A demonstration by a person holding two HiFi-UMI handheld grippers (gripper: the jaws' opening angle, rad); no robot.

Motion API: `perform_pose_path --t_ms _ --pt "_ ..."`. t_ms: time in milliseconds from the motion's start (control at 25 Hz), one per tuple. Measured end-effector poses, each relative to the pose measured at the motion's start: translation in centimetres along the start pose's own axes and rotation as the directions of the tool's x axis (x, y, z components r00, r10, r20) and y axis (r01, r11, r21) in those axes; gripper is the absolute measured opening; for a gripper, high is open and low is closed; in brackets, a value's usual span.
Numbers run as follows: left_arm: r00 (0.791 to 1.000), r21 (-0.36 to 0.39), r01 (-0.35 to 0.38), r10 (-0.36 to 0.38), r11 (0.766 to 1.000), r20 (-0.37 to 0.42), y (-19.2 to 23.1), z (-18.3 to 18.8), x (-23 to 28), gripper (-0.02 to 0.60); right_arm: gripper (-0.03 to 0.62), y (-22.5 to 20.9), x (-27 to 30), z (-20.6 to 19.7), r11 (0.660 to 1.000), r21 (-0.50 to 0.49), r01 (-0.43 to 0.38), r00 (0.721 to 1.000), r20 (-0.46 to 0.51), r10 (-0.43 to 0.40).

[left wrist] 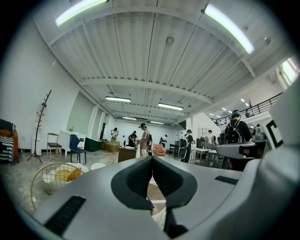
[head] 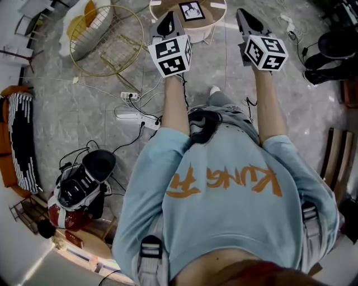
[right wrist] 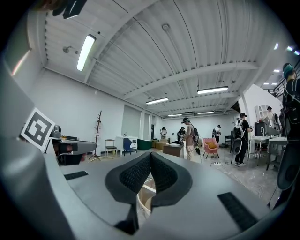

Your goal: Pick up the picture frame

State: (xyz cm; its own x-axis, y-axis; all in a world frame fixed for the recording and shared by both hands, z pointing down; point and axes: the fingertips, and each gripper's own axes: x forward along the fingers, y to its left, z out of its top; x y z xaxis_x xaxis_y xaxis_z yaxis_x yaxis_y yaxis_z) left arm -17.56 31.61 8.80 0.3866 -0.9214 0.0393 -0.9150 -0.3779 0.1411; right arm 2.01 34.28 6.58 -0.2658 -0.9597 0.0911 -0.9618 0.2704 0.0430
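Picture frame (head: pixel 192 10), black-edged, white inside, on table (head: pixel 215 12); left claw (left wrist: pixel 152 163), right claw (right wrist: pixel 150 158) closed, empty.

Dark-edged picture frame (head: pixel 192 10), seemingly flat on the round wooden table (head: pixel 214 15), white picture upward

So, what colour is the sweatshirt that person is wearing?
The long-sleeved sweatshirt is light blue, with orange lettering across it; the head view shows it best.

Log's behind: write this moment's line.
left tongs: shut, empty | right tongs: shut, empty | black picture frame: on round wooden table, untouched
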Motion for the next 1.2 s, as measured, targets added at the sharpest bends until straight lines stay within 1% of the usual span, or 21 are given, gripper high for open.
perform_pose_path --t_ms 120,280,400,560,680,880,960,1080,1200 --pt "1.0 0.01 0.003 -0.003 1.0 0.009 -0.4 0.8 0.3 0.02 -0.002 -0.3 0.3 1.2 1.0 -0.02 -0.005 1.0 0.01 0.005" --pt "1.0 0.018 0.02 -0.021 1.0 0.019 -0.5 1.1 0.9 0.02 -0.002 -1.8 0.6 2.2 0.999 -0.029 0.032 0.999 0.038 -0.03" --pt "0.999 0.027 -0.01 0.009 1.0 0.037 1.3 1.1 1.1 0.02 -0.002 -1.2 2.3 2.0 1.0 -0.027 0.013 0.999 0.051 -0.012" --pt "0.996 0.038 -0.068 0.065 0.997 0.065 2.8 2.0 2.7 0.02 -0.003 -1.9 4.6 2.6 0.999 -0.036 0.004 0.998 0.068 -0.002" --pt "0.995 0.038 -0.086 0.084 0.996 0.06 3.5 2.0 4.8 0.02 -0.003 -3.2 6.5 2.4 1.0 -0.03 0.0 0.998 0.063 0.002" --pt "0.996 0.05 -0.081 0.08 0.995 0.039 1.9 0.8 9.9 0.02 -0.003 -7.6 9.7 1.0 1.0 -0.007 0.007 0.999 0.041 -0.007" --pt "0.994 0.059 -0.108 0.107 0.992 0.027 1.9 0.0 12.1 0.02 -0.002 -9.5 11.4 0.3 1.0 0.015 0.018 0.999 0.037 -0.018" --pt "0.986 0.054 -0.164 0.164 0.985 0.004 3.2 -1.2 15.3 0.02 -0.003 -10.9 14.8 -0.5 1.0 0.028 0.003 1.0 0.02 -0.004" --pt "0.984 0.05 -0.171 0.173 0.984 -0.042 3.7 -2.8 18.5 0.02 -0.002 -12.3 18.1 -2.0 0.999 0.047 -0.013 1.0 -0.013 0.013"
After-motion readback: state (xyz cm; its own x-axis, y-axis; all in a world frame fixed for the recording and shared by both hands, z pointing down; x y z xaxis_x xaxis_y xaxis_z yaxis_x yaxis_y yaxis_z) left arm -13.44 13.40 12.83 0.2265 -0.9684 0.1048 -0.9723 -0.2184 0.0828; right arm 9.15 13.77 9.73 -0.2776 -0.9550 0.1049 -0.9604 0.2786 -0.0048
